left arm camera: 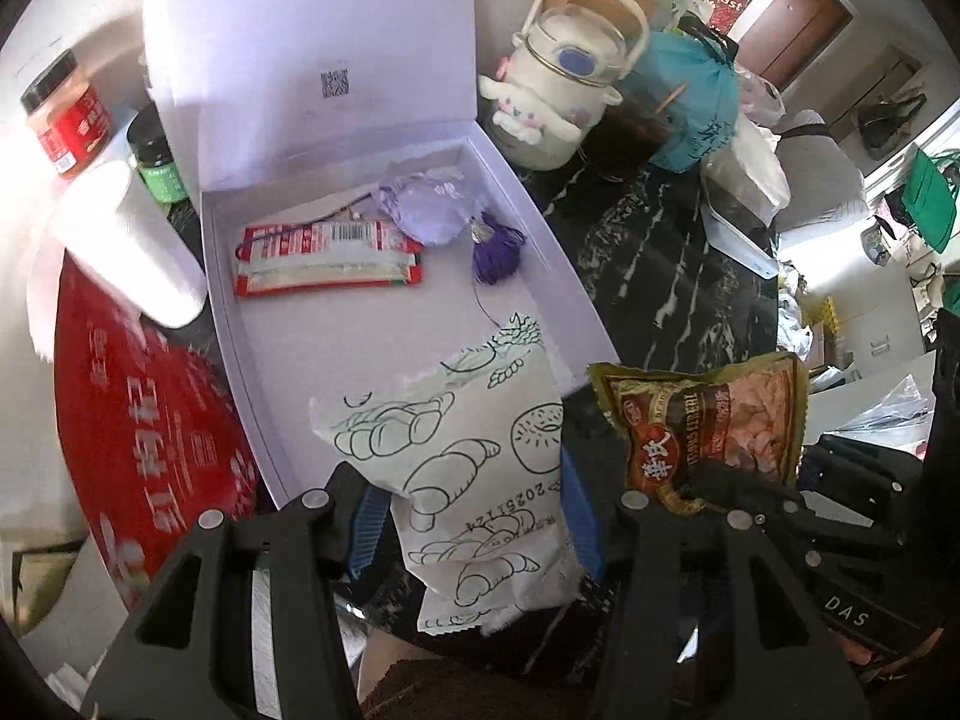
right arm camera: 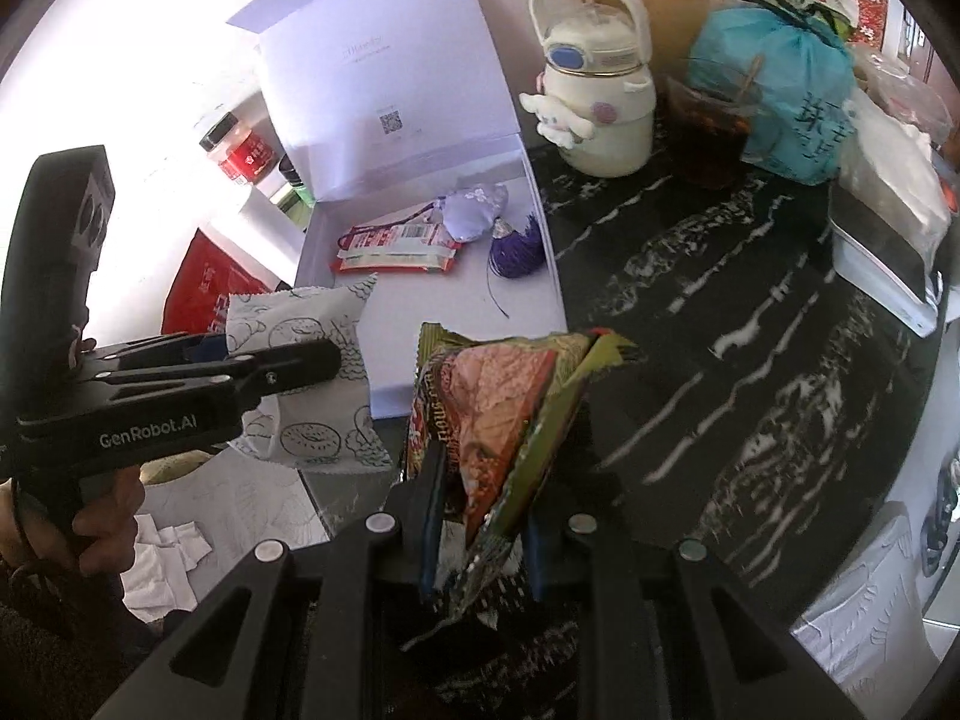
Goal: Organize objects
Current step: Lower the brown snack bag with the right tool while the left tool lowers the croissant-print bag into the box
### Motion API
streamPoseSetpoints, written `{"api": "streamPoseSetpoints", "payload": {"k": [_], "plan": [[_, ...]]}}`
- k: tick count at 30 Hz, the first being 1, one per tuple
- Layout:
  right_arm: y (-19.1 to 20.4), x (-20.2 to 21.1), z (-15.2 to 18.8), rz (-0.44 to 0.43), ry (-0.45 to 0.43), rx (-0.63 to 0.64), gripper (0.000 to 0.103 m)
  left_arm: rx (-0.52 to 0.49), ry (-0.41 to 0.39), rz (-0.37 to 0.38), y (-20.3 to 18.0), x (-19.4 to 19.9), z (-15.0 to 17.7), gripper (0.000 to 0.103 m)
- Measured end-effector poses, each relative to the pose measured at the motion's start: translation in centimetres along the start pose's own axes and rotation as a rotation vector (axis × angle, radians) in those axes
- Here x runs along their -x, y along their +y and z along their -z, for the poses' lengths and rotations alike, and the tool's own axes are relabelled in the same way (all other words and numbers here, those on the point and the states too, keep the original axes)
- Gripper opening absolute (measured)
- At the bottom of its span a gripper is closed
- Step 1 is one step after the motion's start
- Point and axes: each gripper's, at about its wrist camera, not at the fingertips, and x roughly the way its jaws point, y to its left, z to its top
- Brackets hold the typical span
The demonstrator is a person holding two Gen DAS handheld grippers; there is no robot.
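- Bright daylight from the left, blowing the wall out to white in both views.
- Glare across the open box lid.
- Strong fisheye bending and dark corners.
- Slight motion blur at the edges; centre fairly sharp.

White bread packet and olive snack packet — both held upright, near open white box

Left tongs: matte black frame, triangular cut-outs in the arms, round silver rivets, blue finger pads, white "GenRobot.AI" lettering on the side, and a black pistol-style handle below an upright black block. Right tongs: identical black construction, silver rivets, blue pads. The hand on the left handle shows no visible sleeve.
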Motion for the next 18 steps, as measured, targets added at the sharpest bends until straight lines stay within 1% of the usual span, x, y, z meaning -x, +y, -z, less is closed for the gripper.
{"api": "streamPoseSetpoints", "payload": {"k": [5, 9, 11, 16, 18], "plan": [[0.6, -1.9, -2.2, 0.006, 0.006, -0.015, 0.021, -0.001, -0.007, -0.01, 1.7, -0.9, -2.1, 0.049], [0.8, -2.8, -4.1, 0.012, -0.002, -0.024, 0.021, 0.02, 0.029, -0.014, 3.0, -1.8, -3.9, 0.049], [0.8, -3.4, -5.0, 0.018, 0.0, -0.029, 0.021, 0.018, 0.028, -0.013, 3.4, -2.0, -4.6, 0.049], [0.5, -4.5, -7.1, 0.026, 0.001, -0.045, 0.021, 0.02, 0.022, -0.034, 4.3, -2.6, -6.8, 0.049], [0.5, -5.1, -8.0, 0.026, 0.003, -0.042, 0.021, 0.012, 0.024, -0.055, 4.7, -2.8, -7.7, 0.049]]}}
